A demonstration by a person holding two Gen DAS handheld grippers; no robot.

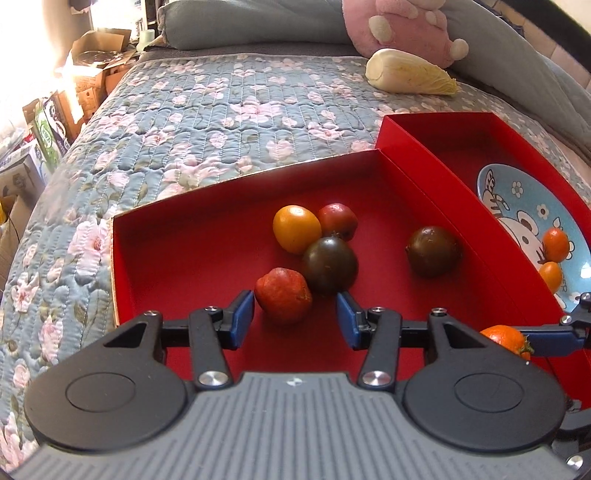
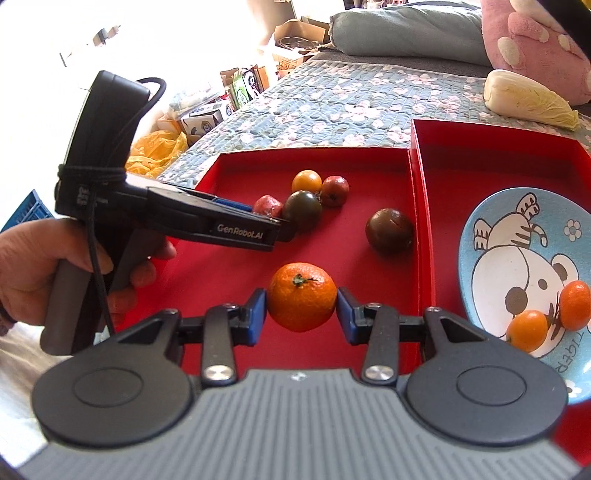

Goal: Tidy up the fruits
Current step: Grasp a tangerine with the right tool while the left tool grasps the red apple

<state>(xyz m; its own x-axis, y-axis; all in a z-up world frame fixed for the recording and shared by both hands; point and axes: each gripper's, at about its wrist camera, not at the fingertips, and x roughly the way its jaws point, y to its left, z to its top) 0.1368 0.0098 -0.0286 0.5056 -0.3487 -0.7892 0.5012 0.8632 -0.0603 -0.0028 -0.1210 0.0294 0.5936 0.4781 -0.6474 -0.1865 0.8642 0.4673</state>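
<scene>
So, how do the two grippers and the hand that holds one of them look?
Both grippers have black linkage arms with silver bolts, blue pads and a grey ribbed body: the left gripper and the right gripper. From the side, the left one shows white "GenRobot.AI" lettering, a black cable and a grey handle, held by a bare hand; no sleeve is visible.

floral quilted bed [image 1: 221, 110]: two red trays [image 1: 184, 266], cabbage [image 1: 410, 72], pillows [image 1: 251, 22].

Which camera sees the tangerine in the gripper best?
The right wrist view: the tangerine sits whole between the right gripper pads. The left wrist view shows only a sliver of it at the edge, half hidden.
</scene>
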